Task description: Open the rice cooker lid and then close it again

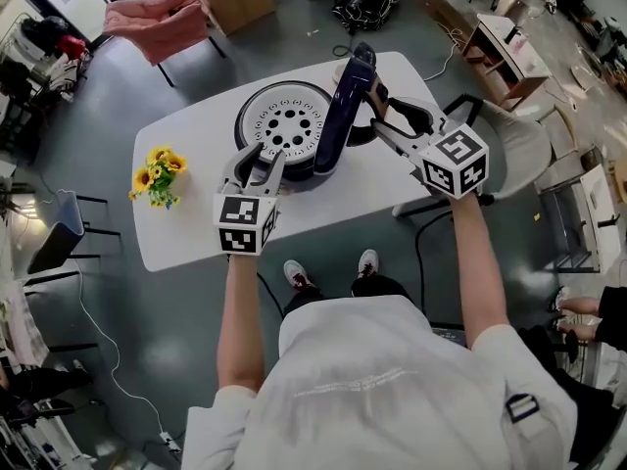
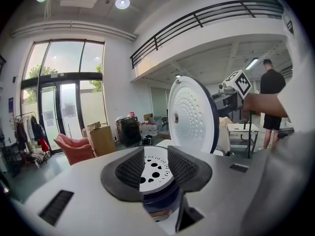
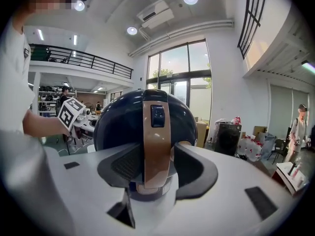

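Note:
The dark blue rice cooker stands on the white table with its lid raised upright and the white perforated inner plate showing. My left gripper sits at the cooker's front rim, open; its view shows the plate and the blue body in the gap of the left gripper, with the lid's white inner face behind. My right gripper is at the lid's outer dome. In its view the right gripper is open, straddling the lid's bronze band below a dark button.
A small bunch of sunflowers stands at the table's left. A grey chair is beside the table's right end and a pink armchair sits beyond the far left. A black cable runs on the floor behind the table.

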